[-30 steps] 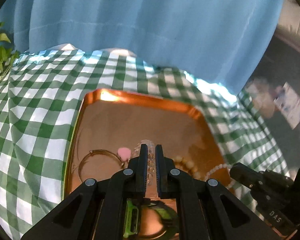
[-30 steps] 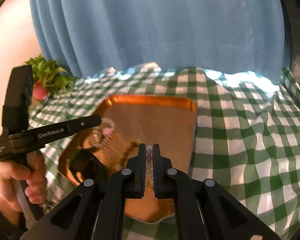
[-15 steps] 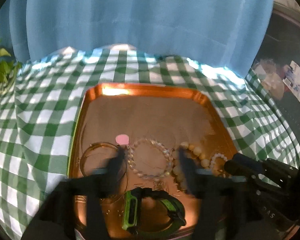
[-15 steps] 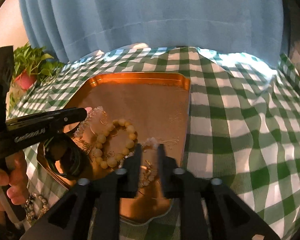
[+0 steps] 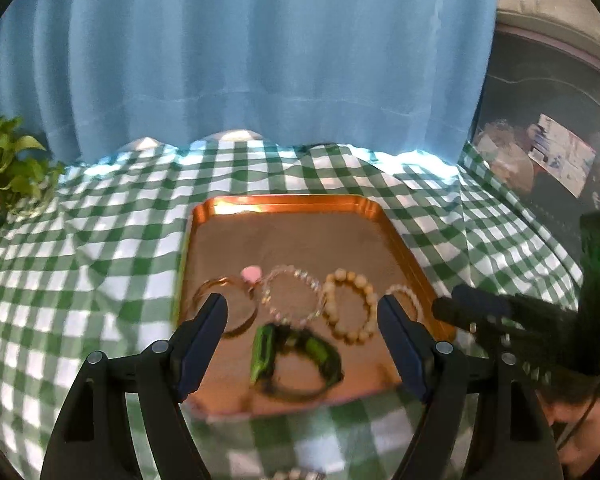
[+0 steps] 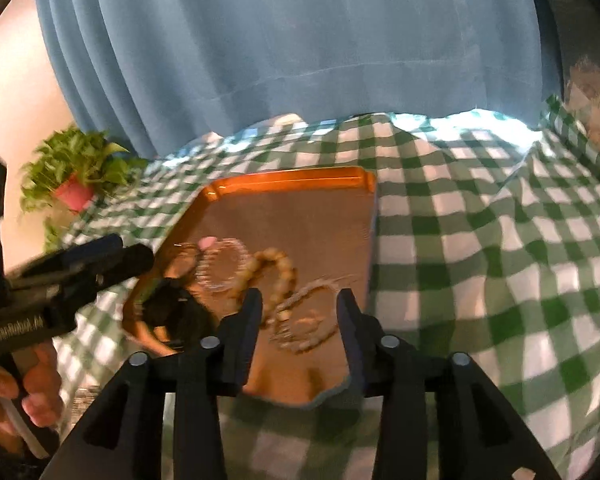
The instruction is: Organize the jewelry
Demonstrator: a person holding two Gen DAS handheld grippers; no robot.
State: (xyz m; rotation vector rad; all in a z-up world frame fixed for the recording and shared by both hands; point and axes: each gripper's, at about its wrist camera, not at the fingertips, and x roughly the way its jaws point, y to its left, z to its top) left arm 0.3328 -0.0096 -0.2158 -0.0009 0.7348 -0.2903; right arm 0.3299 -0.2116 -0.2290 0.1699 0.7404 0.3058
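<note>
A copper tray point(image 5: 288, 204) lies on the green checked cloth. Across it in a row lie a gold bangle with a pink charm point(image 5: 225, 309), a clear bead bracelet point(image 5: 277, 283), a tan bead bracelet point(image 5: 350, 306) and a small pearl bracelet point(image 5: 404, 294). A black and green band point(image 5: 300, 354) lies nearer me. My left gripper point(image 5: 300, 308) hangs open above the tray's near half, holding nothing. My right gripper point(image 6: 300, 300) has its jaws opening over the pearl bracelet point(image 6: 304, 320), which rests on the tray point(image 6: 292, 178) untouched by the pads.
A potted plant point(image 6: 76, 172) stands at the cloth's far left and a blue curtain point(image 5: 260, 60) hangs behind the table. A person's hand point(image 6: 24, 392) holds the left gripper point(image 6: 100, 258). Loose beads point(image 5: 296, 474) lie on the cloth near the front edge. Dark clutter point(image 5: 548, 152) sits to the right.
Both grippers were shut on bracelets at the tray. They have let go, opened and drawn back, the left one rising clearly. The clear and pearl bracelets now lie on the tray.
</note>
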